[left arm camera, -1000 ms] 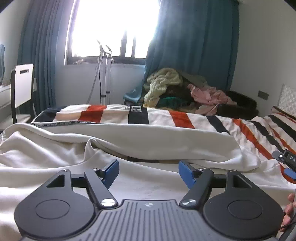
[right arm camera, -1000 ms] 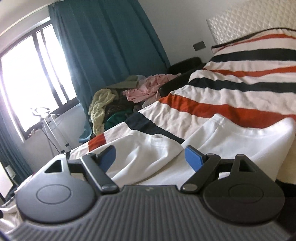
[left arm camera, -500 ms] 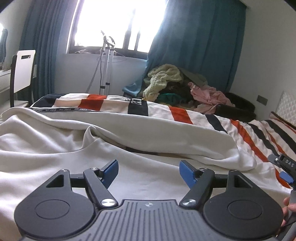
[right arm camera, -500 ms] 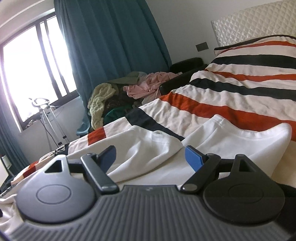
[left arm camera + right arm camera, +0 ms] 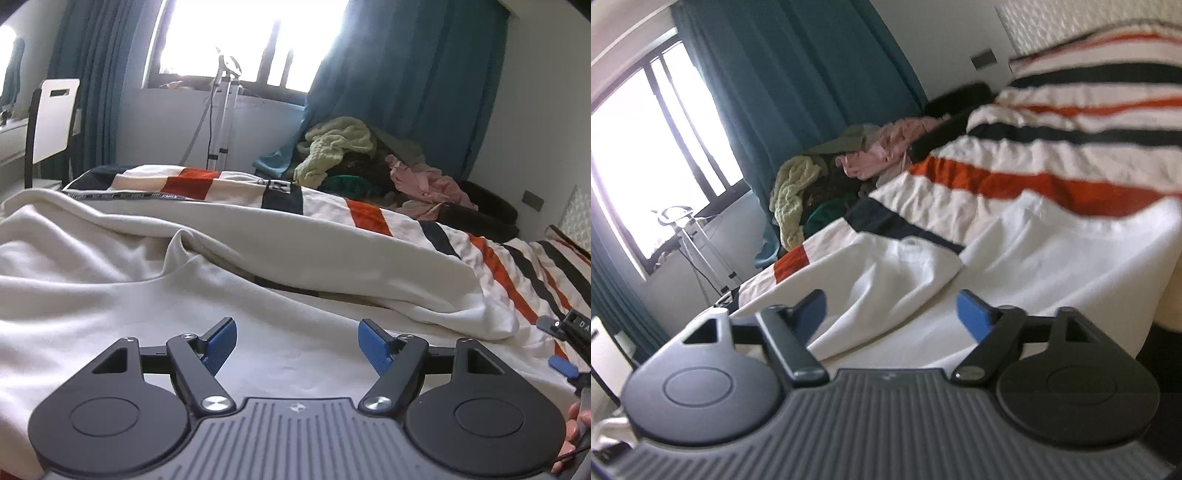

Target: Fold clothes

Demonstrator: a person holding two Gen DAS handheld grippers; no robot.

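Observation:
A white garment lies spread and rumpled on the striped bed, with a long fold across its far side. My left gripper is open and empty, low over the garment's near flat part. In the right wrist view the same white garment lies over the striped bedcover, one flap folded toward the middle. My right gripper is open and empty just above the cloth. The right gripper's tip shows at the right edge of the left wrist view.
The striped bedcover in white, orange and black covers the bed. A pile of other clothes sits beyond the bed by the blue curtain. A white chair stands at the left, a metal stand under the window.
The left gripper has risen and moved forward slightly over the garment. The right gripper has swung and tilted, its view now blurred. Both stay open.

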